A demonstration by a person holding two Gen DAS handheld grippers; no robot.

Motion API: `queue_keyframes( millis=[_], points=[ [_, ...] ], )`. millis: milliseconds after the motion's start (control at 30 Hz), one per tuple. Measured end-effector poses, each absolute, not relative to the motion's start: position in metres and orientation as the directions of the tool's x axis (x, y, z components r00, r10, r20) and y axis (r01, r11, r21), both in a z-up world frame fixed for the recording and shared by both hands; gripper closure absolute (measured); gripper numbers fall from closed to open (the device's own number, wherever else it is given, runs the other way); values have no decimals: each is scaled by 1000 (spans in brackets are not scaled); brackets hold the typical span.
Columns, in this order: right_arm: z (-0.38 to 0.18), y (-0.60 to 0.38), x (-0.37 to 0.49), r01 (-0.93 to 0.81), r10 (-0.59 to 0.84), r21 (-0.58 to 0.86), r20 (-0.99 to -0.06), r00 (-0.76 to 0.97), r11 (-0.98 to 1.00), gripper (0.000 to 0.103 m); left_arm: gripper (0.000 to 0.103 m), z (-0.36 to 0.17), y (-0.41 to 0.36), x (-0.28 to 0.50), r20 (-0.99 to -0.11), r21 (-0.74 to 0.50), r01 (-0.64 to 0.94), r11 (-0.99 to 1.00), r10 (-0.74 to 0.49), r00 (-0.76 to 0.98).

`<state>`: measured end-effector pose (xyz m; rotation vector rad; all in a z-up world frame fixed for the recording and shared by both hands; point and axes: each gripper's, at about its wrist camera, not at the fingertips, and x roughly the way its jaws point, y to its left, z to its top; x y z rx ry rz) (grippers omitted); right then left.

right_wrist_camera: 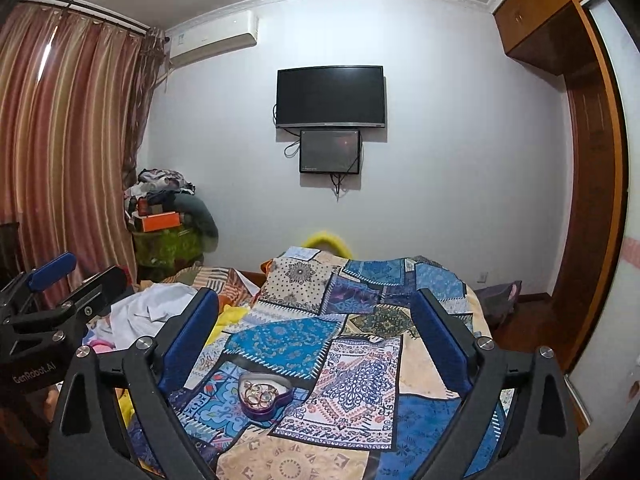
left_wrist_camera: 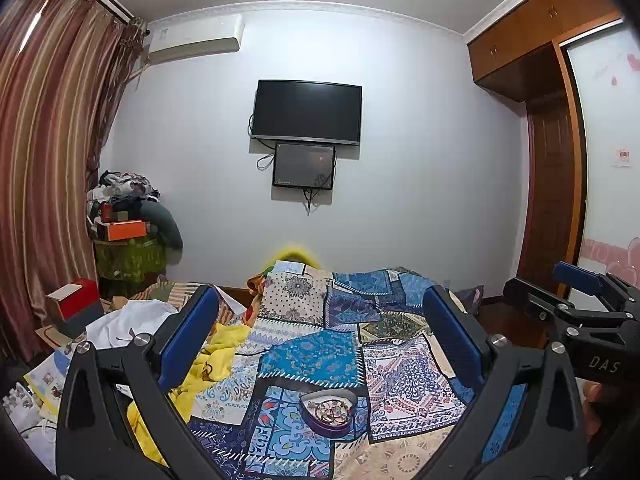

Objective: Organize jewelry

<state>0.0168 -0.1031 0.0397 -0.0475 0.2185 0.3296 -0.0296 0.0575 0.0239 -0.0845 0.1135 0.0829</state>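
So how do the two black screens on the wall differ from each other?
The upper screen is clearly larger and wider than the lower screen. The upper screen is plain dark, while the lower screen shows a faint reddish spot. The lower screen hangs directly beneath the upper one. Both are black, rectangular and have cables hanging from them.

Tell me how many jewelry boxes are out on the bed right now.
1. A heart-shaped purple box sits open on the patchwork bedspread, ahead of both open claws, with a tangle of jewelry inside. Others could be hidden in the clutter at the left.
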Motion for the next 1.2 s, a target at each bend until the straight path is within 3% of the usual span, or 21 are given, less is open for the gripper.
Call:
queue_keyframes(
  millis=[1200],
  points=[
    [39, -114, 19, -308, 304, 23, -251, 919, 951, 8, 0, 16, 61, -15, -165, -88, -59, 994, 44, 985]
  ],
)
